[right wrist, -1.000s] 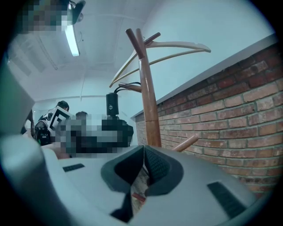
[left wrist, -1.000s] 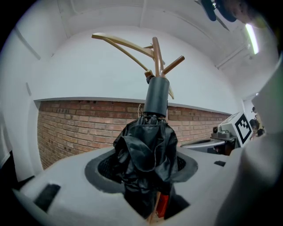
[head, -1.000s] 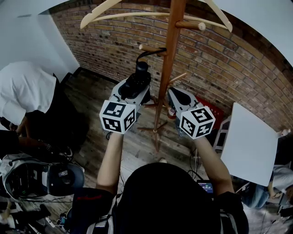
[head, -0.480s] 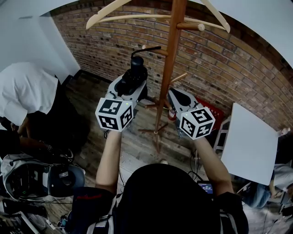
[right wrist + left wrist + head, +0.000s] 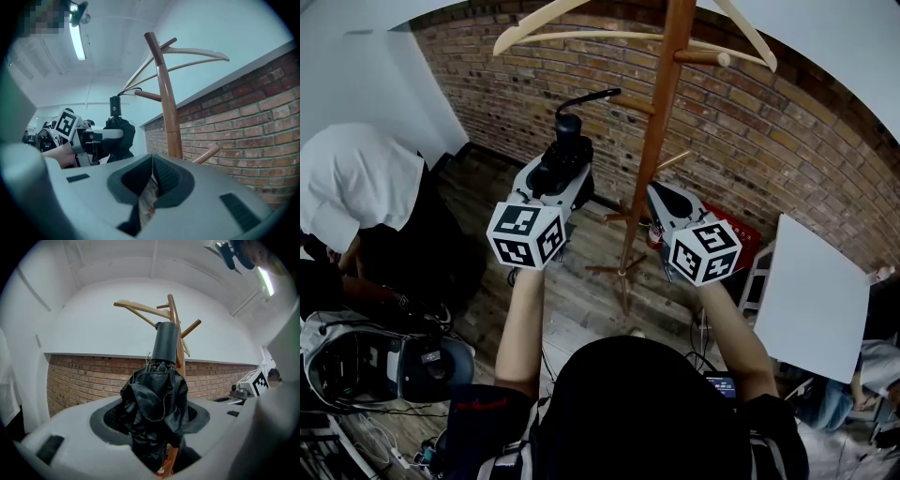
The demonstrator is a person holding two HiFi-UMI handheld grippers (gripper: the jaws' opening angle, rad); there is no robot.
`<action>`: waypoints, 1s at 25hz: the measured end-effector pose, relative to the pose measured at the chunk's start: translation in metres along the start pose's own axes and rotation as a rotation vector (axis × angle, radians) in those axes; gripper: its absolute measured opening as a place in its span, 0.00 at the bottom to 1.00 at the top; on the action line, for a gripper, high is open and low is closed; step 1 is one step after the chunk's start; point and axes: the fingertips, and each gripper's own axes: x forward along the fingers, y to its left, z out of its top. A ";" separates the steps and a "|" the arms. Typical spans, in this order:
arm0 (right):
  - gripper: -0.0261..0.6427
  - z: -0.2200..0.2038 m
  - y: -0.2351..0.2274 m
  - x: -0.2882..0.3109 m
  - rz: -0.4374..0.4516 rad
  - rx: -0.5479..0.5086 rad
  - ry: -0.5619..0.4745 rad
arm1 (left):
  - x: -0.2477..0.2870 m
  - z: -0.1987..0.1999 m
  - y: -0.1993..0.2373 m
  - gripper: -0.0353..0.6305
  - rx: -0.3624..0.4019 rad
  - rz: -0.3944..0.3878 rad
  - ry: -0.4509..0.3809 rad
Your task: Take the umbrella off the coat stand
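Item: black folded umbrella (image 5: pixel 565 150), upper centre of the head view, just left of the coat stand (image 5: pixel 652 159), clamped upright in the left gripper (image 5: pixel 558 173). Right gripper (image 5: pixel 656 190): jaws closed together, empty, right of the stand. Brick wall (image 5: pixel 769 122) behind.

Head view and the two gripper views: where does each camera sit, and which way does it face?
Head view: on the person's head, facing steeply down at the coat stand; forearms, left gripper, right gripper show.
Left gripper view: on the left gripper, facing along its jaws, clamped on the umbrella.
Right gripper view: on the right gripper, facing along its shut jaws toward the brick wall.
Shared: all show coat stand and umbrella.
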 end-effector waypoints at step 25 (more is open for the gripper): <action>0.08 -0.008 0.049 -0.001 0.022 -0.006 0.023 | -0.047 -0.028 -0.011 0.45 -0.022 -0.031 0.050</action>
